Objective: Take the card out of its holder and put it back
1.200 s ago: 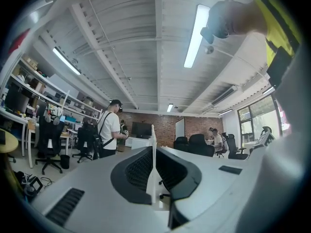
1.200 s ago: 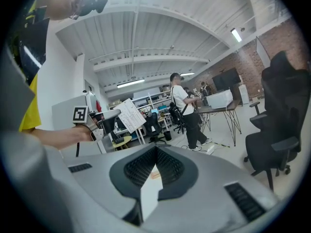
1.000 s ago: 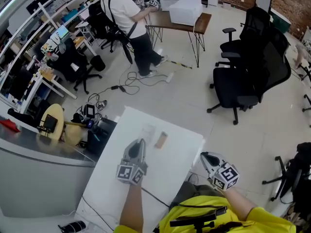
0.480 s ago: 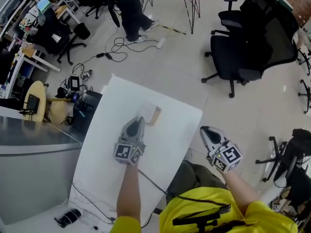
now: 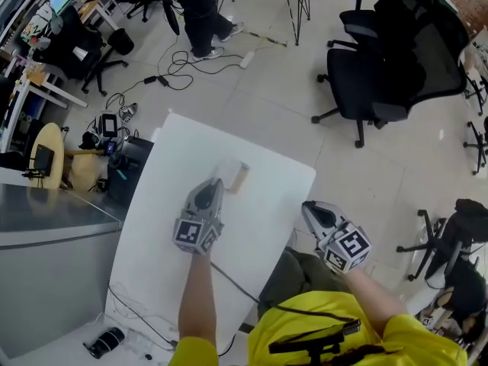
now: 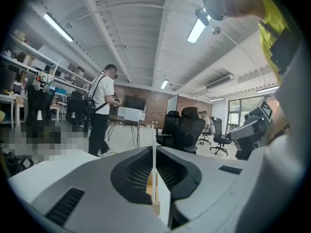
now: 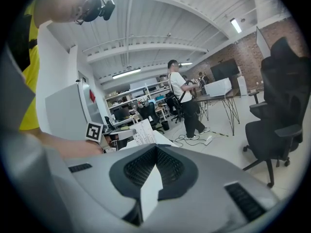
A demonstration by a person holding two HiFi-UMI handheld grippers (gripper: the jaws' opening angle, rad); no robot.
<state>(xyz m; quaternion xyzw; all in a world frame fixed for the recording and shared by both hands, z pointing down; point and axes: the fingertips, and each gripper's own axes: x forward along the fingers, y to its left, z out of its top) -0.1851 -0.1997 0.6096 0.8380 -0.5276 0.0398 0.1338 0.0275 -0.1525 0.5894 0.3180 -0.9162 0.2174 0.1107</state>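
Observation:
A white card [image 5: 227, 171] stands next to a small wooden holder [image 5: 239, 178] on the far part of the white table [image 5: 160, 258]; I cannot tell whether it sits in the slot. My left gripper [image 5: 216, 183] is shut and empty, its tips just short of the card. In the left gripper view the card [image 6: 154, 144] shows edge-on as a thin upright line over the wooden holder [image 6: 154, 198], straight ahead of the gripper [image 6: 154, 154]. My right gripper [image 5: 308, 207] hangs shut and empty beyond the table's right edge. In the right gripper view the gripper [image 7: 156, 148] looks past the card [image 7: 142, 132].
Black office chairs [image 5: 381, 75] stand on the floor to the far right. A person [image 5: 194, 6] stands by a desk at the back, cables [image 5: 183, 67] on the floor near them. A grey counter [image 5: 46, 235] borders the left. A thin cable [image 5: 236, 284] crosses the table's near side.
My left gripper has come down and closer to the card and holder, still shut. My right gripper has sunk a little beside the table. The head view has tilted further down.

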